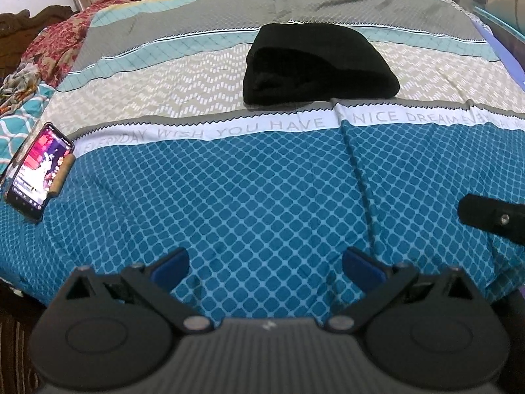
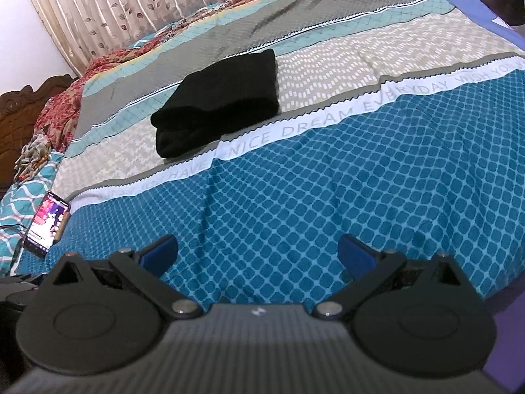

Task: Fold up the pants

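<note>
The black pants (image 1: pixel 315 65) lie folded into a compact bundle on the beige band of the bedspread, well ahead of both grippers; they also show in the right wrist view (image 2: pixel 220 101). My left gripper (image 1: pixel 265 262) is open and empty, over the blue patterned part of the bedspread near the front edge. My right gripper (image 2: pixel 257 252) is open and empty too, over the same blue area. Part of the right gripper (image 1: pixel 492 216) shows at the right edge of the left wrist view.
A lit phone (image 1: pixel 39 169) lies at the bed's left side, also seen in the right wrist view (image 2: pixel 47 223). Rumpled red floral bedding (image 1: pixel 62 42) is piled at the far left. A curtain (image 2: pixel 131 10) hangs behind. The bedspread (image 1: pixel 262 180) covers the bed.
</note>
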Available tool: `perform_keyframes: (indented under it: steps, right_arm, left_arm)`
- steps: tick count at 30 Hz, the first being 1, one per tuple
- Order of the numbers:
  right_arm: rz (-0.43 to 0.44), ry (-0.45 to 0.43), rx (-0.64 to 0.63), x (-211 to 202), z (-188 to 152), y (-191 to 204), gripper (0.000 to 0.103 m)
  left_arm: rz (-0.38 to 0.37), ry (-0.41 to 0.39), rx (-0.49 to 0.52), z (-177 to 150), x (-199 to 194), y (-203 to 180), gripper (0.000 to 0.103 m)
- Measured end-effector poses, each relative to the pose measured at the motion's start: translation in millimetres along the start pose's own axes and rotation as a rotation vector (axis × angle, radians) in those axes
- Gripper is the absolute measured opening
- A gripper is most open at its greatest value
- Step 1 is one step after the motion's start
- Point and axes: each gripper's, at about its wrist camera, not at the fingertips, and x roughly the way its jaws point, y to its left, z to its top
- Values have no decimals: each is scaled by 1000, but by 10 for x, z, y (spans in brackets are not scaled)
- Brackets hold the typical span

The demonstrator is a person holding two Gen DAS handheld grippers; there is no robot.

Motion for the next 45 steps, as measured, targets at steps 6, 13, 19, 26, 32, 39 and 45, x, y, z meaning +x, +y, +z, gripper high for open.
perform_keyframes:
  steps: [6, 13, 19, 26, 32, 39, 45]
  right_arm:
    - [20, -12, 1, -86, 43, 12, 103]
    - [32, -24, -5, -120, 62, 22, 103]
    - [34, -20, -5, -113, 55, 32, 103]
    - [34, -17, 3, -111, 44, 26, 103]
    - [35, -9, 9, -99, 39, 8, 103]
    - [36, -4, 14, -95, 28, 14, 103]
    - [37, 3, 19, -89, 16, 0, 103]
  left_arm:
    - [10, -2, -3, 5, -43, 13, 100]
    - [22, -10, -2, 16, -79, 22, 100]
    - [28, -7, -4, 22, -80, 29, 100]
    - [26, 2, 4, 17, -72, 8, 101]
    - [29, 12, 14, 8, -61, -9, 103]
    - [29, 27, 21, -3, -41, -23, 103]
    - [32, 39, 28, -15, -15, -35, 103]
